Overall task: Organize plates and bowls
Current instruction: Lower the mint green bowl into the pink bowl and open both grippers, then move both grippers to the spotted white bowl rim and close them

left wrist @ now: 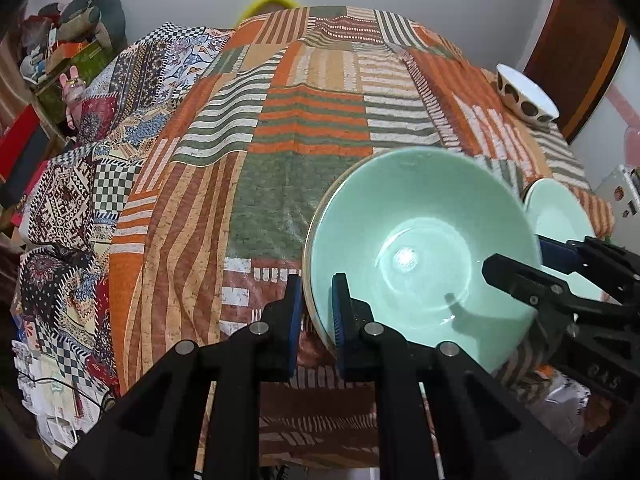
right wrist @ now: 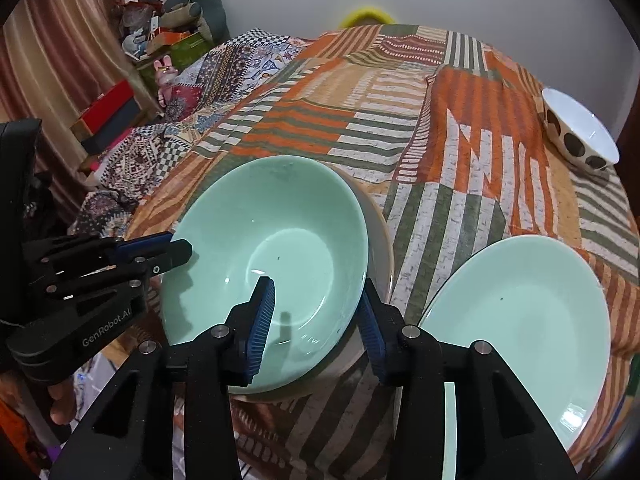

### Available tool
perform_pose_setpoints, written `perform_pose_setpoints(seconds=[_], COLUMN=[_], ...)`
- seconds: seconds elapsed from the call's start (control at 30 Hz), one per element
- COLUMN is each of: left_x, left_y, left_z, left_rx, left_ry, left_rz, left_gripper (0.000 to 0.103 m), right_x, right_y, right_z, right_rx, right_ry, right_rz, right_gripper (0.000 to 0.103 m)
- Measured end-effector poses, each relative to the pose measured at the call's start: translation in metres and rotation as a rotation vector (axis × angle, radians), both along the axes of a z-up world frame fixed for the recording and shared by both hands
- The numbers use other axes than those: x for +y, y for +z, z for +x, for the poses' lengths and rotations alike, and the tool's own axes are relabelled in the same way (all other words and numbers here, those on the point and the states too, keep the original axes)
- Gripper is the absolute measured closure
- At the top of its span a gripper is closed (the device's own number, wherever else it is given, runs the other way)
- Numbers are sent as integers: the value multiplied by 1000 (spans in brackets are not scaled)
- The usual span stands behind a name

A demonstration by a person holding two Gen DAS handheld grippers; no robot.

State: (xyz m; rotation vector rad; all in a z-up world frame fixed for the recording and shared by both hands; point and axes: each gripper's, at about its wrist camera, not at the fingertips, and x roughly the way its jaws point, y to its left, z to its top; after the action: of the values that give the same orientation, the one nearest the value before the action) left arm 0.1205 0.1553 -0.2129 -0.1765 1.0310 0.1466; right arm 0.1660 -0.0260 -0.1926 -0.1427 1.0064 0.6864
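A mint-green bowl (left wrist: 420, 240) (right wrist: 272, 248) rests on the striped patchwork cloth (left wrist: 312, 120), and a beige rim (right wrist: 386, 240) behind it looks like a second bowl underneath. My left gripper (left wrist: 317, 280) (right wrist: 178, 242) is shut on the bowl's left rim, one pad inside and one outside. My right gripper (right wrist: 316, 284) (left wrist: 514, 256) straddles the near right rim. Its inner pad stands clear of the wall, so it is open. A mint-green plate (right wrist: 520, 320) (left wrist: 556, 212) lies just right of the bowl. A white bowl with brown dots (right wrist: 580, 136) (left wrist: 528, 96) sits at the far right.
Boxes, stuffed toys and a curtain (right wrist: 60, 60) crowd the far left beside a second patterned blanket (left wrist: 80, 200). A yellow object (right wrist: 366, 16) shows past the cloth's far edge. A hand (right wrist: 62, 400) holds the left gripper's body. A brown wooden board (left wrist: 580, 52) stands at the far right.
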Motion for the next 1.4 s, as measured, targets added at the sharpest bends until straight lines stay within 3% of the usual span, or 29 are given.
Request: perform_pose_setpoints(seconds=[0.13, 0.23, 0.4, 0.53, 0.6, 0.73, 0.9, 1.2, 1.4], left_x=[-2, -7, -26, -46, -59, -83, -105, -132, -133], left_y=[26, 50, 97, 125, 137, 152, 154, 130, 102], left_z=[-6, -11, -16, -12, -10, 2, 36, 115, 164], left_rx=[-65, -129, -262, -338, -380, -431, -431, -364, -290], left_ry=[-2, -11, -46, -89, -110, -148, -184, -198, -166], left_rz=[-32, -39, -39, -42, -33, 7, -20, 19, 23], left_gripper=[85, 70, 59, 52, 41, 34, 19, 19, 19], right_x=[-10, -21, -49, -78, -90, -122, -161, -208, -223], right_y=[13, 31, 60, 78, 83, 87, 86, 72, 49], right_z=[3, 2, 7, 14, 20, 37, 61, 115, 174], right_rx=[-22, -86, -149, -202, -233, -234, -217, -191, -147], right_ry=[-31, -57, -101, -151, -177, -241, -317, -416, -495], right_rz=[21, 33, 58, 78, 58, 57, 59, 35, 14], right_gripper=[63, 52, 51, 33, 32, 31, 31, 31, 31])
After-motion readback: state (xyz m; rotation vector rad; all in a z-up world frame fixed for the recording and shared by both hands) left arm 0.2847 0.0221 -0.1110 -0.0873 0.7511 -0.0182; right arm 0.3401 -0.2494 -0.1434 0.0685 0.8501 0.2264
